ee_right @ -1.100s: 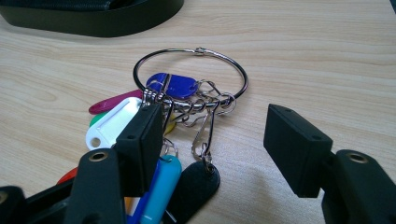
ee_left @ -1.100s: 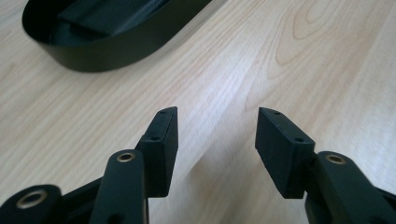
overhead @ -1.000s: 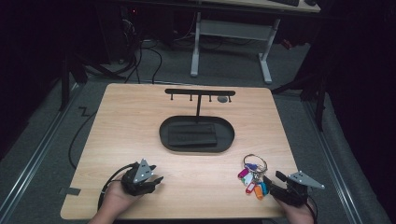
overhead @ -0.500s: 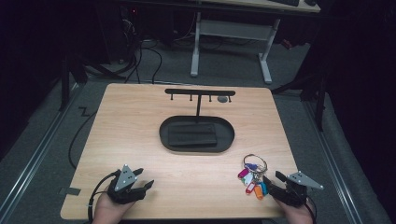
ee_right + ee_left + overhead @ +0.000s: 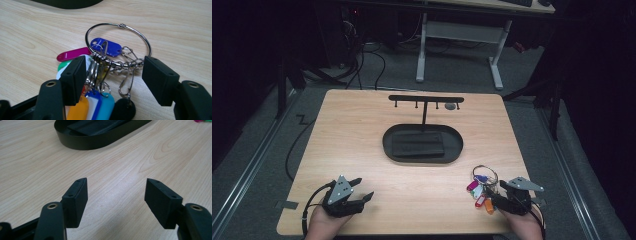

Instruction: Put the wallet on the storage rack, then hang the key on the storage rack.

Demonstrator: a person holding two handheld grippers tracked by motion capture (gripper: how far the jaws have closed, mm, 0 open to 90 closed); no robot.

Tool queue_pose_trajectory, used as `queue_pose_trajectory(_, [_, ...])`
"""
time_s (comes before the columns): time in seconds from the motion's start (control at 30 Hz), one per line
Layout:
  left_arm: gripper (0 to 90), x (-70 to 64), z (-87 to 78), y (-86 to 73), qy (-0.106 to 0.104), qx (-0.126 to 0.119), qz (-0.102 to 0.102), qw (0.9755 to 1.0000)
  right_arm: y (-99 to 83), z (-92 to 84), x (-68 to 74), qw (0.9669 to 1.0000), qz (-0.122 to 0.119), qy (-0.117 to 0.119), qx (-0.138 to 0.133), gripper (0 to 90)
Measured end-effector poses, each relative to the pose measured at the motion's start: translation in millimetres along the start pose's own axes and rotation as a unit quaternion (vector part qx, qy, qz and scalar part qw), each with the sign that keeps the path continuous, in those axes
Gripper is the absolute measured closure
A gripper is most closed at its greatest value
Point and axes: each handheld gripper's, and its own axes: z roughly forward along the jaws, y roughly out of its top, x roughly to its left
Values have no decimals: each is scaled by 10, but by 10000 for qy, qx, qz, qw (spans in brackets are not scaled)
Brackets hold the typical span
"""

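A large metal key ring [image 5: 484,173] [image 5: 120,37] with several coloured plastic tags [image 5: 75,53] lies flat on the wooden table [image 5: 362,130] near its front right corner. My right gripper [image 5: 493,196] [image 5: 115,67] sits low over it. Its jaws stand apart around the bunch of small rings and clips, and I see no firm pinch. My left gripper [image 5: 365,187] [image 5: 116,187] hovers near the front left edge. Its jaws have just been opening, wide now, with only bare wood between them.
A black oval tray [image 5: 388,146] [image 5: 82,143] holding a flat black pad [image 5: 418,145] sits mid-table. Behind it stands a black T-shaped hook rack [image 5: 424,99], with a small grey piece [image 5: 451,106] near its right end. Dark floor, cables and desk legs surround the table.
My left gripper has slid left toward the table's front left corner and its jaws have spread wider. The right gripper has edged slightly toward the keys, which have stayed in place.
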Motion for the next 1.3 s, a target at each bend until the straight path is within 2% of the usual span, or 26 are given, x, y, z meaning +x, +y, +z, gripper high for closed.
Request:
queue_pose_trajectory(0.13, [345,-15,-28,0,23,-6,73,10000,81,-27,44,9999,-51,9,91,351])
queue_pose_trajectory(0.2, [345,-22,-47,13,27,-51,119,9999,185,-47,95,9993,-217,24,299,350])
queue_pose_trajectory(0.23, [345,-23,-54,21,7,-83,119,9999,185,-47,95,9993,-217,24,299,350])
queue_pose_trajectory(0.27, [345,-20,-61,31,-52,-138,101,9998,268,-52,126,9980,-417,18,465,340])
queue_pose_trajectory(0.43, [345,-33,-48,42,-92,-161,100,9998,450,-41,189,9952,-678,-15,706,329])
queue_pose_trajectory(0.57, [332,-47,-11,43,-174,-131,185,9996,540,4,208,9943,-657,59,837,309])
queue_pose_trajectory(0.73, [322,-46,12,40,-204,-131,150,9996,619,58,213,9921,-739,114,1012,309])
queue_pose_trajectory(0.93, [321,-25,9,29,-210,-126,73,9997,737,172,272,9842,-1012,165,1443,327])
queue_pose_trajectory(0.97, [322,-25,9,29,-210,-126,73,9997,737,172,272,9842,-1012,165,1443,327])
queue_pose_trajectory(1.0, [323,-32,-4,29,-226,-138,66,9996,767,199,301,9806,-1115,178,1604,328])
queue_pose_trajectory(1.03, [324,-32,-4,29,-226,-138,66,9996,767,199,301,9806,-1115,178,1604,328])
queue_pose_trajectory(1.07, [324,-39,-14,31,-215,-126,112,9996,782,209,316,9783,-1187,191,1689,329])
queue_pose_trajectory(1.1, [326,-54,-18,29,-206,-126,140,9996,817,228,350,9720,-1353,208,1912,336])
queue_pose_trajectory(1.17, [326,-65,-17,34,-243,-99,194,9995,843,243,378,9674,-1471,250,2048,344])
queue_pose_trajectory(1.2, [326,-73,-11,36,-262,-89,229,9994,843,243,378,9674,-1471,250,2048,344])
queue_pose_trajectory(1.27, [325,-85,10,39,-324,-48,263,9991,870,264,402,9624,-1540,271,2223,355])
queue_pose_trajectory(1.3, [326,-88,15,39,-343,-41,279,9990,891,302,417,9582,-1582,310,2364,365])
